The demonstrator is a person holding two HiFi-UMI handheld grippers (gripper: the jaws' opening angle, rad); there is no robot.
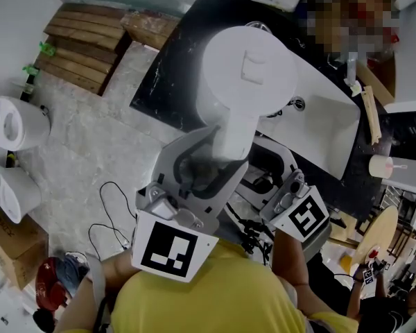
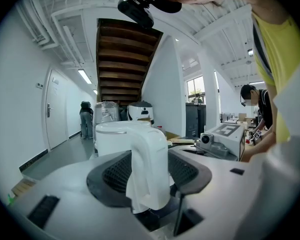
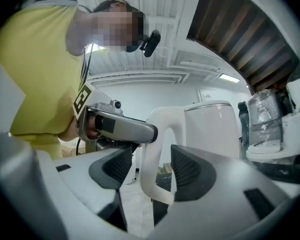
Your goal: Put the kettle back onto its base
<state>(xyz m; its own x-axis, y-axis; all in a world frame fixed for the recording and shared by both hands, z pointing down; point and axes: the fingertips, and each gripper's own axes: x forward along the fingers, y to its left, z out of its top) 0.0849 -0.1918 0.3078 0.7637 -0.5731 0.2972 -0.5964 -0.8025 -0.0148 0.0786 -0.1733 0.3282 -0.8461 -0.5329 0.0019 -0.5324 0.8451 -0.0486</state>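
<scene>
Marble floor (image 1: 90, 137) below; left gripper (image 2: 150, 173) clamps handle (image 2: 149, 154) of kettle (image 1: 249, 68); right gripper (image 3: 152, 173) straddles handle, jaws apart.

We see a grey marbled floor (image 1: 90, 144) carrying a wooden pallet (image 1: 83, 47), with a black-topped table (image 1: 170, 71) standing just right of it. A cardboard box (image 1: 14, 245) sits on the floor well below and left of the pallet. A white basin (image 1: 326, 137) rests at the table's end far from the pallet.
</scene>
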